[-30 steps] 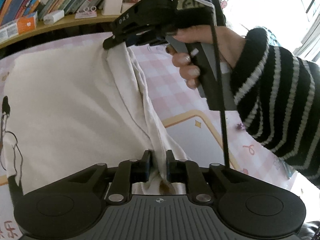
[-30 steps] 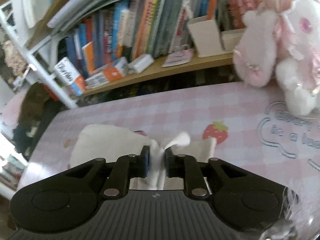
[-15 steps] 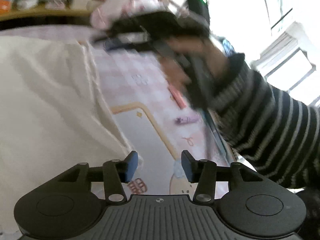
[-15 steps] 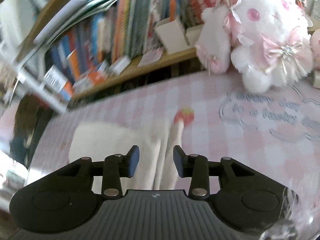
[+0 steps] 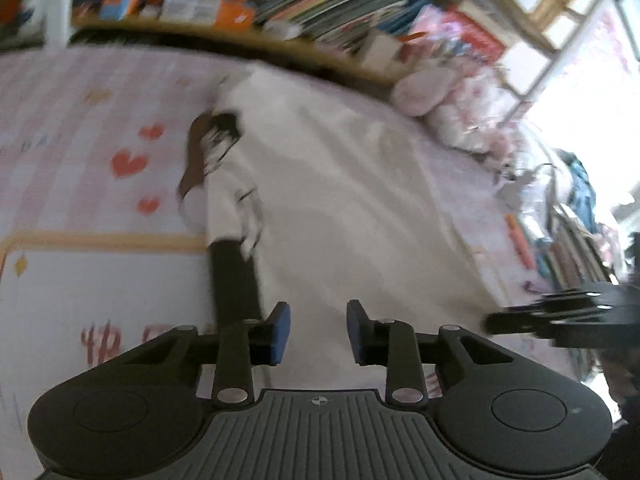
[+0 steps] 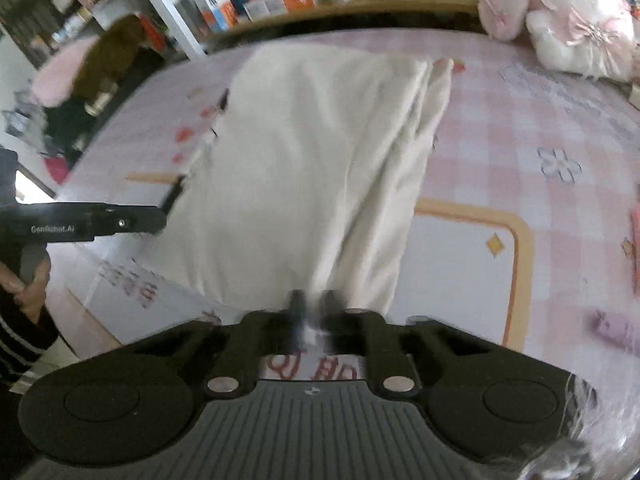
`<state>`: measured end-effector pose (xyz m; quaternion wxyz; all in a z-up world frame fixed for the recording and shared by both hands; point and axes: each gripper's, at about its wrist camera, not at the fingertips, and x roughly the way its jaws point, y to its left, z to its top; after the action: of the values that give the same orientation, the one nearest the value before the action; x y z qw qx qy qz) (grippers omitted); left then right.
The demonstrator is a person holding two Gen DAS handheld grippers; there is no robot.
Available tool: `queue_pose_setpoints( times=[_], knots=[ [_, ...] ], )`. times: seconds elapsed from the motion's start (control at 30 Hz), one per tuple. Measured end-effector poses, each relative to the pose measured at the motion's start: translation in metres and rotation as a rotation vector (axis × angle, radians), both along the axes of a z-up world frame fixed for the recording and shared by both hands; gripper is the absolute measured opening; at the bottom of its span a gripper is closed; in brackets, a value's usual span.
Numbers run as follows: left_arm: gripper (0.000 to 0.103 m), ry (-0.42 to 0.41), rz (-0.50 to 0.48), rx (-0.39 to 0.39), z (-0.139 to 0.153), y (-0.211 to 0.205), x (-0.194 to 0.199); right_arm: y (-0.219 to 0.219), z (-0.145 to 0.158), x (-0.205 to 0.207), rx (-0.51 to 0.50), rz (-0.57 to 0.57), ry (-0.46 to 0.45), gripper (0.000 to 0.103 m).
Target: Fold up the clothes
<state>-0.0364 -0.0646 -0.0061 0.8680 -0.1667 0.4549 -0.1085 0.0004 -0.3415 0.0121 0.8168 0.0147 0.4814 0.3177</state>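
A cream-white cotton garment point(image 6: 320, 160), folded into a long panel, lay across the middle of the pink-checked surface point(image 6: 520, 128), running from the lower centre of the right wrist view up toward the wooden bookshelf point(image 6: 360, 0) at the top. In that view the right gripper point(image 6: 314, 312) sat at the bottom centre with its jaws drawn together on the near hem of the garment — a bunch of pale cloth showed pinched between the blurred pads. The left gripper point(image 5: 318, 330) appeared at the bottom centre of its own view, blue-padded jaws apart and closing, cloth lying under the gap but not pressed by either pad. The same view showed a dark printed figure point(image 5: 216, 160) along the garment's left edge, and the right gripper's black fingers at the right edge of the frame. A pink-and-white plush rabbit point(image 6: 568, 16) rested in the upper right of the right wrist view. A hand point(image 6: 28, 284) in a striped sleeve held the left gripper's handle at the left edge.
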Motion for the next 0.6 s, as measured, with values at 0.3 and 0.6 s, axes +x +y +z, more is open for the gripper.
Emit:
queue_pose_setpoints(
  times=[0.3,0.6],
  knots=[
    [0.018,0.033,0.043,-0.048,-0.015,0.010,-0.002,-0.016,-0.026,0.003,0.000,-0.115,0.121,0.006],
    [0.022,-0.006,0.100,-0.065,0.004,0.040,0.027,0.003,-0.004,-0.004,-0.060,-0.109,-0.020,0.014]
  ],
)
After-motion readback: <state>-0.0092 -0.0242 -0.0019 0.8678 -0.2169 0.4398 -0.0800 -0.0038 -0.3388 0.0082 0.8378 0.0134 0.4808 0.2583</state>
